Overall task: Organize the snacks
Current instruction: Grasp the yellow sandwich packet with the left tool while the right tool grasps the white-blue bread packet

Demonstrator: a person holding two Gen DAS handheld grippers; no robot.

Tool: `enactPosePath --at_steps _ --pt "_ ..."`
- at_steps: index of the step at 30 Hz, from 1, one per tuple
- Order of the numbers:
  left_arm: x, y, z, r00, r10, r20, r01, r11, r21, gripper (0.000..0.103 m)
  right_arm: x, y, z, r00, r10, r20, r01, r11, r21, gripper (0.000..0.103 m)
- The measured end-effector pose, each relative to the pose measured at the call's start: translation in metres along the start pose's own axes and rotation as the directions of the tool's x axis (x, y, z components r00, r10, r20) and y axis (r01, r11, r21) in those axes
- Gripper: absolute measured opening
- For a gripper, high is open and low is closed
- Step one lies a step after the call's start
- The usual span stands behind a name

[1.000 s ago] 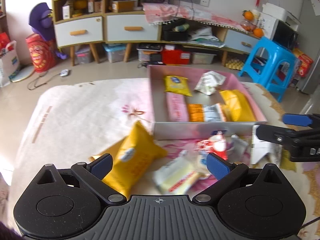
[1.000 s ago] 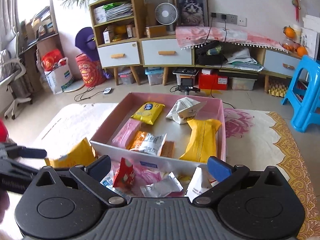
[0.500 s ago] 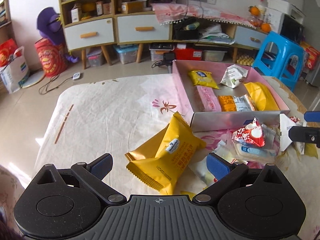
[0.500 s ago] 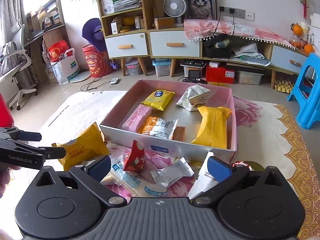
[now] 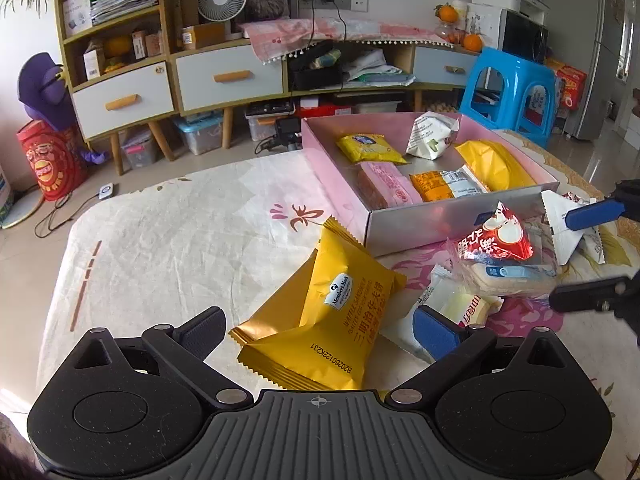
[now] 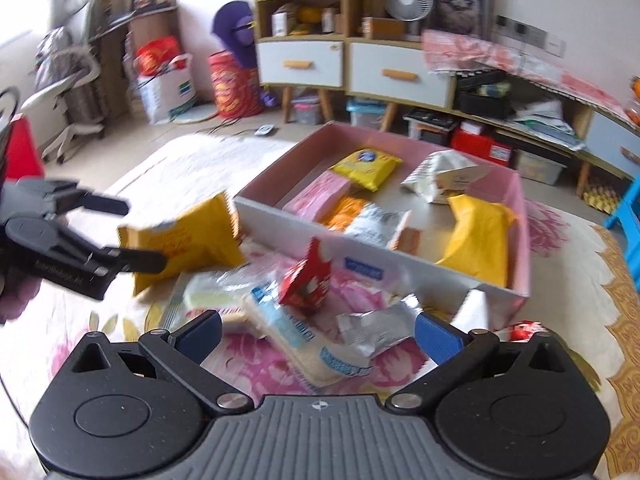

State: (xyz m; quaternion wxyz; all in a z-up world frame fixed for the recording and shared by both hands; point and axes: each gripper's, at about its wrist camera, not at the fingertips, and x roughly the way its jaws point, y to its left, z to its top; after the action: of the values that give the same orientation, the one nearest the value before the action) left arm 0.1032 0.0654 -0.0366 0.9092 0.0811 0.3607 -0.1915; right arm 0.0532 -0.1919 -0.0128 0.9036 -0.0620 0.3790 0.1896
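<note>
A pink box on the cloth-covered table holds several snack packets. In front of it lie loose snacks: two yellow waffle packets, a red triangular packet, a clear cracker pack, a silver wrapper and a white packet. My left gripper is open, straddling the near end of the yellow packets. My right gripper is open just above the cracker pack and silver wrapper, holding nothing.
Floral tablecloth is bare on the left half. Behind the table stand a low cabinet with drawers, a blue stool, a red bag and an office chair. A hand holds the left gripper.
The left gripper pulled back and swung left, so the yellow packets now lie between its fingers. The right gripper moved forward and turned left over the loose snacks; its view is blurred.
</note>
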Motion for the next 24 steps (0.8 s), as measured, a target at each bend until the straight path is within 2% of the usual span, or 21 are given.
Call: enactPosePath --at_steps 8,10,15,19,22,24 --pt "0.009 0.004 0.001 0.999 -0.046 0.018 0.046 0.999 -0.014 0.098 0.016 0.014 -0.010 0.999 0.008 -0.049 -0.015 0.991 -0.133 0.095" --pt "0.010 0.004 0.001 0.998 -0.056 0.028 0.057 0.998 -0.013 0.094 0.020 0.014 -0.011 0.998 0.000 -0.055 -0.008 0.990 -0.142 0.095" --pt "0.015 -0.004 0.000 0.998 -0.065 0.020 0.064 0.998 0.027 0.080 0.025 0.010 -0.012 0.998 -0.010 -0.058 0.002 0.991 -0.136 0.094" --pt "0.020 -0.006 -0.002 0.998 -0.055 0.007 0.054 0.998 0.044 0.063 0.030 0.008 -0.012 0.999 -0.021 -0.026 0.017 0.988 -0.153 0.091" --pt "0.022 -0.002 -0.003 0.998 -0.059 -0.001 0.059 0.998 0.029 0.055 0.029 0.010 -0.012 1.000 -0.018 0.002 0.018 0.983 -0.184 0.082" --pt "0.022 -0.001 -0.003 0.998 -0.056 0.001 0.056 0.998 0.029 0.053 0.030 0.012 -0.012 1.000 -0.014 0.015 0.017 0.978 -0.208 0.078"
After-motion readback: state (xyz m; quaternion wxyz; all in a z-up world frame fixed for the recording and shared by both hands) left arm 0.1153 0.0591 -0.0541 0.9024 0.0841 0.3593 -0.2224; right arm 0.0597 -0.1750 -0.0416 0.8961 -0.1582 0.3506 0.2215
